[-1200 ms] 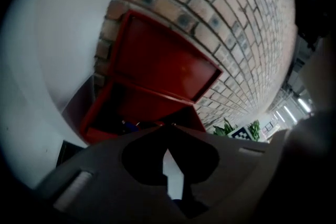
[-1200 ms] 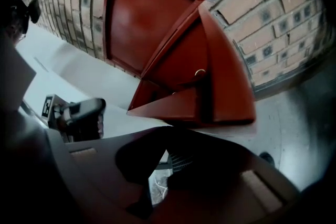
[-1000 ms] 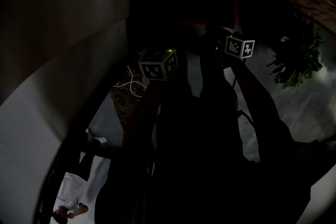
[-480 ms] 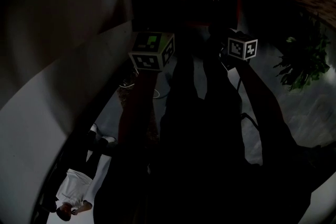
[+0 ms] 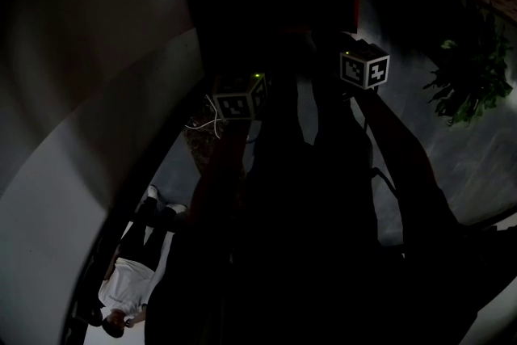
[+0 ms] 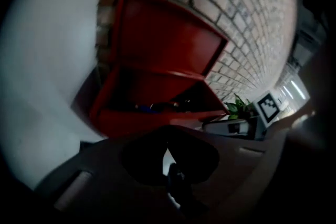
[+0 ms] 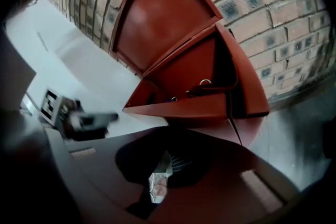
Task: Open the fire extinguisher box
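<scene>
Locate the red sheet-metal fire extinguisher box point(image 7: 210, 76) standing against the brown brick wall point(image 7: 273, 8), directly ahead of both tools in the two gripper views. Note the flat red lid point(image 7: 163, 18) swung fully up in front of the brick. Note also the red front panel point(image 7: 184, 108) tipped outward, exposing a dark interior with a small ring and a thin cord; other contents too dim to identify. Judge the opening as essentially done, with at most a check that lid and panel stay put, then withdrawal. Read the left gripper point(image 6: 167, 157) as empty, fingers drawn narrow with only a slit of light between them, short of the box and not touching it. Read the right gripper point(image 7: 160, 173) likewise: fingers almost together, nothing held, clear of the front panel. Find each tool in the other's view, side by side. Farther out in the very dark head view, observe a green potted plant point(image 5: 468, 77) at the right and a person in a white top point(image 5: 121, 287) at the lower left. Against half a second ago, find the left marker cube point(image 5: 240, 97) lower and smaller in the head view, the right marker cube point(image 5: 363, 67) almost unmoved, and the person shifted slightly rightward.
</scene>
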Demonstrator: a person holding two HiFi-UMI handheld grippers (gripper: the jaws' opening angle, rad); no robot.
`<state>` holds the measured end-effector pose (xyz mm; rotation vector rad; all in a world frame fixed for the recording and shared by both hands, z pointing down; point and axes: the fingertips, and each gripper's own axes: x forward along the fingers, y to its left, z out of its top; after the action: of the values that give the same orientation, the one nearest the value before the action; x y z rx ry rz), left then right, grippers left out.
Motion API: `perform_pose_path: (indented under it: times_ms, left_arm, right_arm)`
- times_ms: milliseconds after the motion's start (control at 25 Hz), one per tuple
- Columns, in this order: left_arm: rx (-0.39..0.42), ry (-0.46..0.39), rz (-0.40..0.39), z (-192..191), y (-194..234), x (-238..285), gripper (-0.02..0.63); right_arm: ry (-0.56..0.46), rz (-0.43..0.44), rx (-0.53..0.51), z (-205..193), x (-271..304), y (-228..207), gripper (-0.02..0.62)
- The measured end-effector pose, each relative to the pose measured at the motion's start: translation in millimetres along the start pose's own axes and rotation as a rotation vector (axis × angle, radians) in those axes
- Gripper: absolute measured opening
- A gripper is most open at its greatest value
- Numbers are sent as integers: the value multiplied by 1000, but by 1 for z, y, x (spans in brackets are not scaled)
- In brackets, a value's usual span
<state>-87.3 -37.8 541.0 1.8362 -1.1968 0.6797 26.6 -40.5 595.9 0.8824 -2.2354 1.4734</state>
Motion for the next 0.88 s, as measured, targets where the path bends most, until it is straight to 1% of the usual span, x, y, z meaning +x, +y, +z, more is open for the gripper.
perform_pose_path:
  times_ms: [40, 120, 160, 240, 400, 520, 640, 760, 880]
  left_arm:
    - [-58, 11, 15, -11, 8, 6, 2]
    - [-154, 5, 42, -18, 23, 15, 2]
    - [-183, -6, 49, -16, 29, 18, 3]
    - [-210, -21, 44, -10, 35, 24, 2]
    - [-213, -14, 21, -10, 35, 27, 2]
    - [-176, 4, 21, -9, 35, 27, 3]
    - [-156, 0, 16, -10, 35, 25, 3]
    - [-172, -6, 15, -15, 33, 23, 2]
    - [-179, -1, 9, -21, 32, 22, 2]
  right_arm:
    - [-1, 3, 3, 0, -1, 0, -5]
    - [2, 3, 0, 0, -2, 0, -5]
    - [5, 3, -3, 0, -1, 0, -5]
    - [6, 3, 2, 0, 1, -1, -3]
    - [9, 10, 37, -3, 1, 1, -5]
    - [17, 29, 44, -6, 3, 6, -5]
    - [34, 38, 47, -12, 4, 9, -5]
    - [52, 45, 43, -20, 3, 12, -3]
    - [50, 47, 50, -23, 1, 13, -3]
